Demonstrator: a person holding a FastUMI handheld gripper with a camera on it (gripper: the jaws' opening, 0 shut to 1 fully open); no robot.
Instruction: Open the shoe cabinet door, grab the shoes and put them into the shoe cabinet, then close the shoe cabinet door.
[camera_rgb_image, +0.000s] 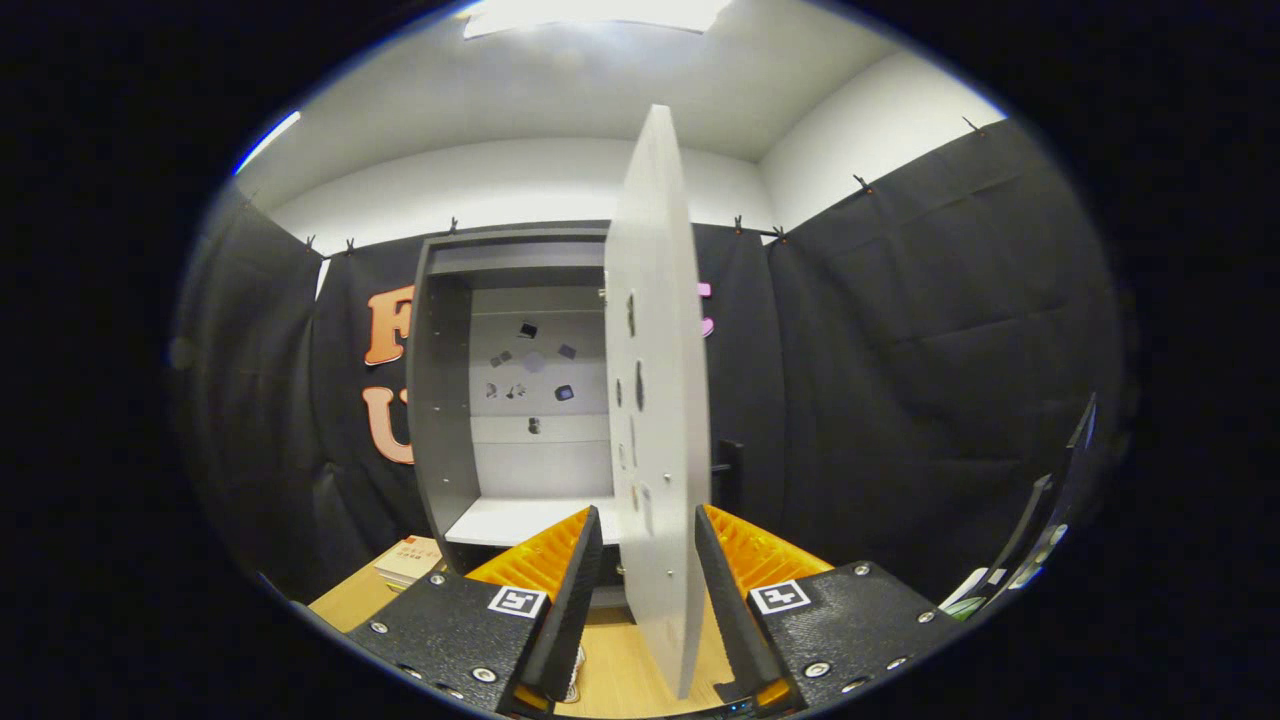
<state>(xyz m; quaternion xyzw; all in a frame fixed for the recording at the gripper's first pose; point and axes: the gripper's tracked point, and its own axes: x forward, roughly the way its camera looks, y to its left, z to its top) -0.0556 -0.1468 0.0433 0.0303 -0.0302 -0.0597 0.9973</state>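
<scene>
Between the tongs, spread apart and straddling without clamping, stands the door edge-on, swung open. Beyond, left, the cabinet sits on the desk, shoeless. Loading and closing remain.

No words or numbers here can be read. The gripper carries a square black-and-white coded marker on one finger block and a second marker on the other. Its fingers stand either side of the cabinet door; I can't tell if they press on it. A book beside the cabinet bears print too small to read.
</scene>
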